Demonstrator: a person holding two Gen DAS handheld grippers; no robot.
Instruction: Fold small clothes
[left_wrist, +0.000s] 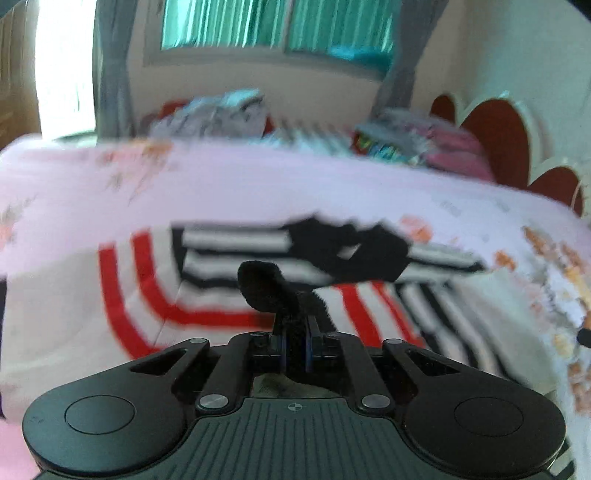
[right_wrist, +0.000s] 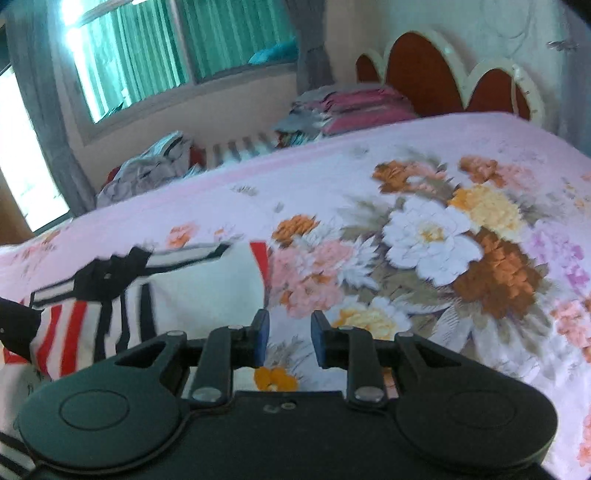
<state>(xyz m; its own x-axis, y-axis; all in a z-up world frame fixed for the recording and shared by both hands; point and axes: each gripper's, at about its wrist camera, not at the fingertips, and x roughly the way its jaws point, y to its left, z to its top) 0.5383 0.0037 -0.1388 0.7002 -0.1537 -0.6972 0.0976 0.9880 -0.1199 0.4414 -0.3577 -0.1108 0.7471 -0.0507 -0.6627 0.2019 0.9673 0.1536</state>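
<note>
A small white garment (left_wrist: 155, 280) with red and black stripes and a black patch lies spread on the pink floral bedsheet (left_wrist: 258, 184). My left gripper (left_wrist: 295, 332) is shut on a black fabric edge (left_wrist: 266, 291) of this garment, which curls up out of the jaws. In the right wrist view the same garment (right_wrist: 199, 288) lies at the lower left. My right gripper (right_wrist: 290, 339) hovers to the right of it over the flower print, open, with only the bedsheet (right_wrist: 424, 229) showing between its blue pads.
Heaps of clothes sit along the bed's far edge (left_wrist: 218, 114) (left_wrist: 417, 144), seen also as a grey heap (right_wrist: 147, 170) and a pink stack (right_wrist: 351, 107). A red scalloped headboard (right_wrist: 417, 70) stands at the right. Behind is a window with green curtains (left_wrist: 277, 26).
</note>
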